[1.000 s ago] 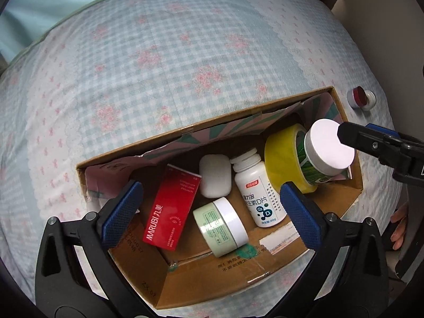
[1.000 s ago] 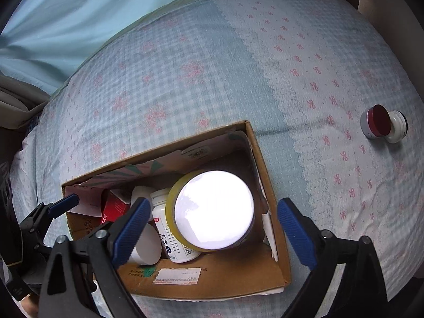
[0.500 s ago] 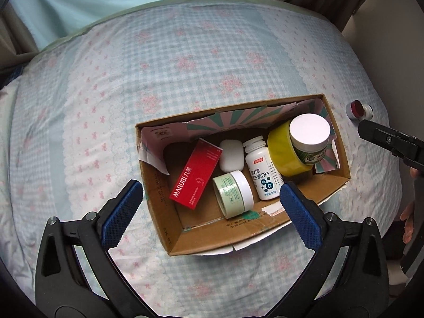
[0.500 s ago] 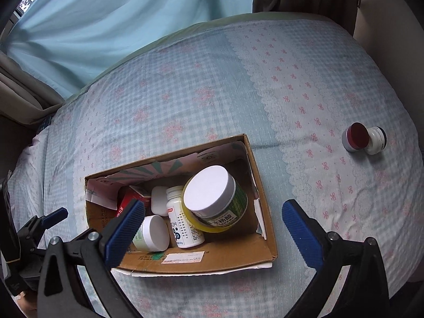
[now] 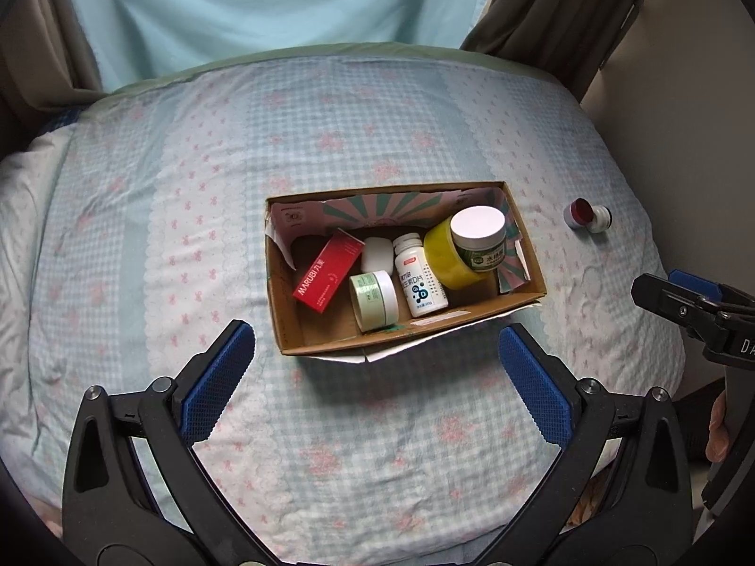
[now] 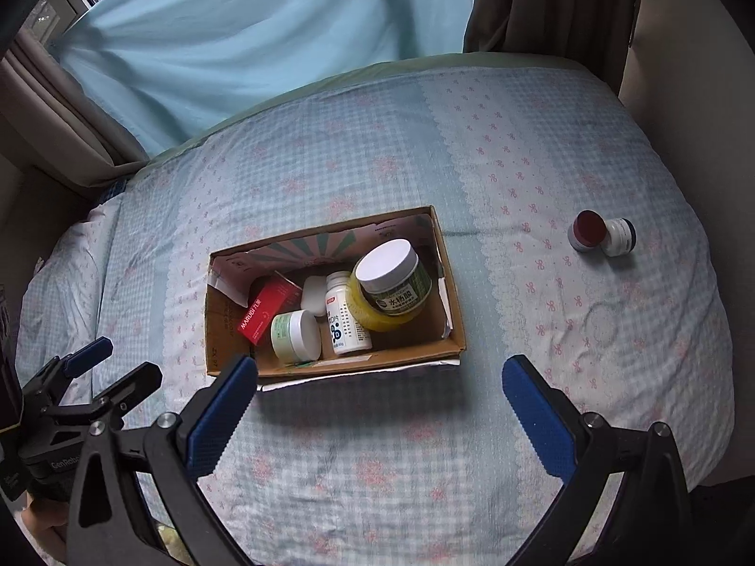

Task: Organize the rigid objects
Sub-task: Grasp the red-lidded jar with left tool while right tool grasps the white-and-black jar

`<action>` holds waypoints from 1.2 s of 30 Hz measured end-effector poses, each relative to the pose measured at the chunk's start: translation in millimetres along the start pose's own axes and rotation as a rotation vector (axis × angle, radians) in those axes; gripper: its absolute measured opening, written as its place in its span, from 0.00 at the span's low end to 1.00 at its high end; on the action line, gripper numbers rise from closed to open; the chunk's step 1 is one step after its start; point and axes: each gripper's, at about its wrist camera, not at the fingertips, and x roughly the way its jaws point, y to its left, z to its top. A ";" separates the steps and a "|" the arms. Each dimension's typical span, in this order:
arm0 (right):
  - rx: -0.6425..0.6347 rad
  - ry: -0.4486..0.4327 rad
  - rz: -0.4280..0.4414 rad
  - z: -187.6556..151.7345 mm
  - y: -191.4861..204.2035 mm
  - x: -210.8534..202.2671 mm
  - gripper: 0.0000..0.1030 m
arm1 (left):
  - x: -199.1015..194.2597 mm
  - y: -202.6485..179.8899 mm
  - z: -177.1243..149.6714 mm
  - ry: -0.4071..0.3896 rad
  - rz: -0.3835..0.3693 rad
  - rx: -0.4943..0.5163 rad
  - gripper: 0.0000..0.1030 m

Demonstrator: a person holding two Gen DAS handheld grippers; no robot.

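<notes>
An open cardboard box point(image 5: 519, 302) point(image 6: 453, 330) sits mid-bed. In it lie a red carton point(image 5: 328, 271) point(image 6: 266, 313), a pale green jar point(image 5: 373, 295) point(image 6: 295, 335), a white case point(image 5: 376, 254), a white pill bottle point(image 5: 420, 276) point(image 6: 347, 313), and a white-lidded green jar point(image 5: 479, 238) point(image 6: 394, 278) resting in a yellow tape roll point(image 5: 443, 259). A small red-capped jar point(image 5: 587, 214) point(image 6: 601, 233) lies on the bed right of the box. My left gripper point(image 5: 375, 377) and right gripper point(image 6: 380, 405) are both open and empty, high above the bed near the box's front edge.
The bed has a blue checked floral cover point(image 5: 188, 188). A light blue curtain point(image 6: 259, 33) and dark curtain point(image 6: 552, 4) hang behind. A wall point(image 5: 684, 118) borders the bed's right side. The right gripper shows at the left wrist view's right edge point(image 5: 698, 302).
Both grippers have pulled up and back from the box, so the whole bed shows. The white-lidded green jar stays in the tape roll where the right gripper left it.
</notes>
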 end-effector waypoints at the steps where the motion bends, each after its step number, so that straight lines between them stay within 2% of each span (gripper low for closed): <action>1: 0.001 -0.004 -0.004 -6.3 -3.5 -6.8 1.00 | -5.4 -3.6 -4.6 -0.009 -0.007 -0.001 1.00; 10: 0.017 -0.014 -0.108 -54.1 -55.0 -54.0 1.00 | -30.1 -44.8 -34.4 -0.054 -0.041 0.003 1.00; 18: 0.086 -0.043 -0.171 -65.2 -127.5 -82.7 1.00 | -32.3 -112.7 -23.8 -0.091 -0.071 0.080 1.00; 21: 0.089 -0.056 -0.171 -57.6 -157.1 -85.6 1.00 | -25.8 -146.3 -15.5 -0.098 -0.087 0.098 1.00; 27: 0.014 -0.060 -0.161 -24.9 -214.9 -69.7 1.00 | 7.9 -223.1 1.0 -0.091 -0.049 0.113 1.00; 36: -0.083 -0.027 -0.142 42.9 -299.5 1.4 1.00 | 125.8 -318.9 44.1 -0.032 -0.034 0.168 1.00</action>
